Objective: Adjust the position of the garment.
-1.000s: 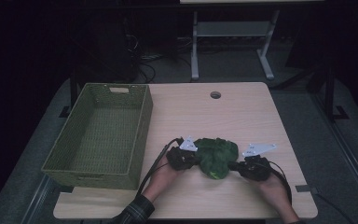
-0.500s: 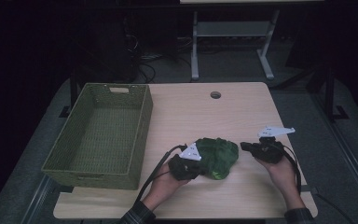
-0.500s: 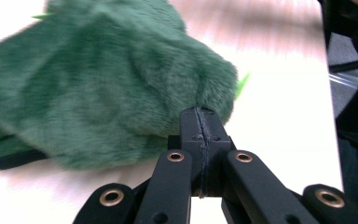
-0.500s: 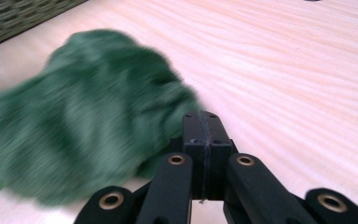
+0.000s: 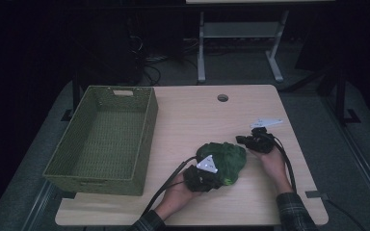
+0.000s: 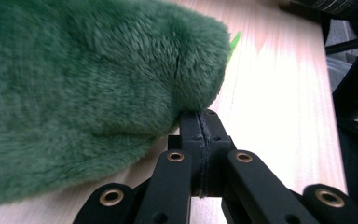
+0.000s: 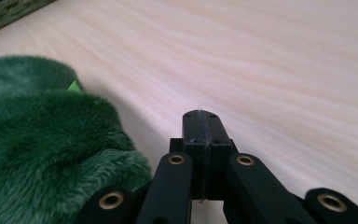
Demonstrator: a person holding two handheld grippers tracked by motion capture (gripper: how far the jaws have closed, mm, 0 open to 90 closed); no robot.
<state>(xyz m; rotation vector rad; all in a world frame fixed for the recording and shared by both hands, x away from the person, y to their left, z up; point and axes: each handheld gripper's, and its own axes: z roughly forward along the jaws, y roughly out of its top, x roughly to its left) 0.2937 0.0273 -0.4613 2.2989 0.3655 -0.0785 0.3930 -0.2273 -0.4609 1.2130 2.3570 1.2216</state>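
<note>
plush toy: green fuzzy cloth | table: pale smooth wood | basket: green woven

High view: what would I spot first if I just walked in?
Probably the fuzzy green plush lying near the front of the pale wooden table. The left gripper, jaws shut, noses against it, while the right gripper, also shut, sits just off to its right. You would also notice the big green basket, empty, at the table's left side.

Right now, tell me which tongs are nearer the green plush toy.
Left. The left tongs are shut with their tips against the green plush toy at its near-left edge; the right tongs sit just off its far-right side, shut and apart from it.
</note>
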